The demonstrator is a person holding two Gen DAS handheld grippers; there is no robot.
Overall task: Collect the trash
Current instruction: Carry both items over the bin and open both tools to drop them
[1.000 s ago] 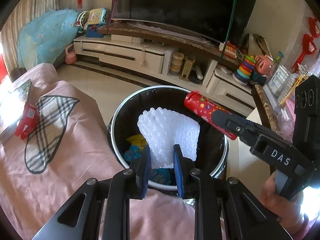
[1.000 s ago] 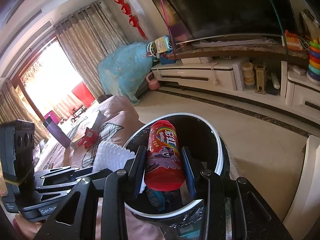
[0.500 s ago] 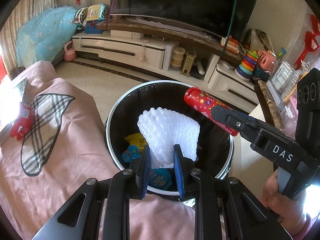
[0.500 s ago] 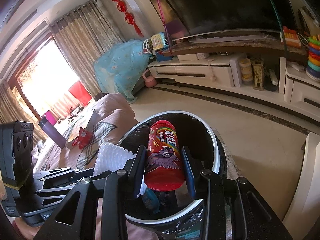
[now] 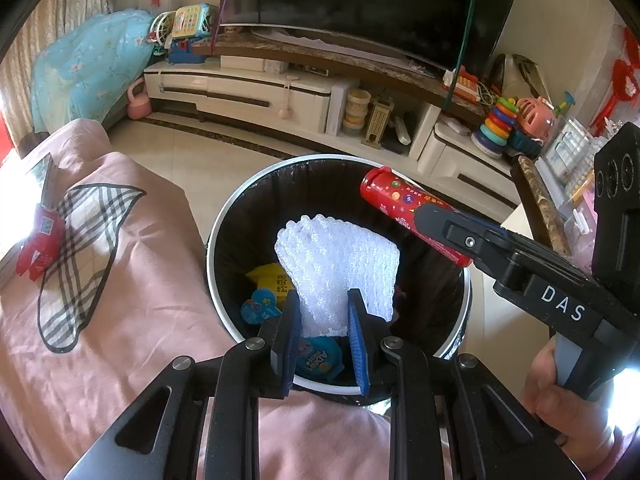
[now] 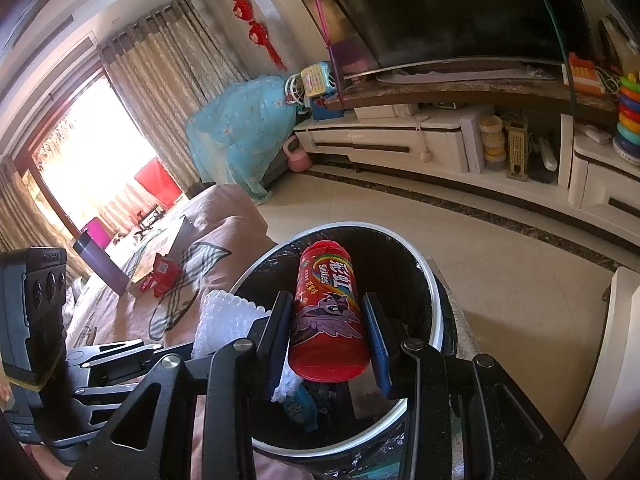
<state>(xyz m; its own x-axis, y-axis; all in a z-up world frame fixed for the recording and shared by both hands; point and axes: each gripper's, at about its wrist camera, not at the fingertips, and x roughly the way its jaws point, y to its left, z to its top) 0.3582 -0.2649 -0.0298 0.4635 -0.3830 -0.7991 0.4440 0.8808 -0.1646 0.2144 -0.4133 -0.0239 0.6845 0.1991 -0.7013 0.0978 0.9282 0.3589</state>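
Observation:
A round black bin with a white rim stands beside the pink sofa. My left gripper is shut on a white foam net sheet and holds it over the bin's mouth; the sheet also shows in the right wrist view. My right gripper is shut on a red Skittles canister, held over the bin's right side. Yellow and blue wrappers lie inside the bin.
A red wrapper lies on the pink sofa cover at the left, near a book. A TV stand with toys runs along the far wall. A white cabinet stands right of the bin.
Both grippers have moved a little forward, over the bin, each still holding its item. The bin now sits more centrally under them.

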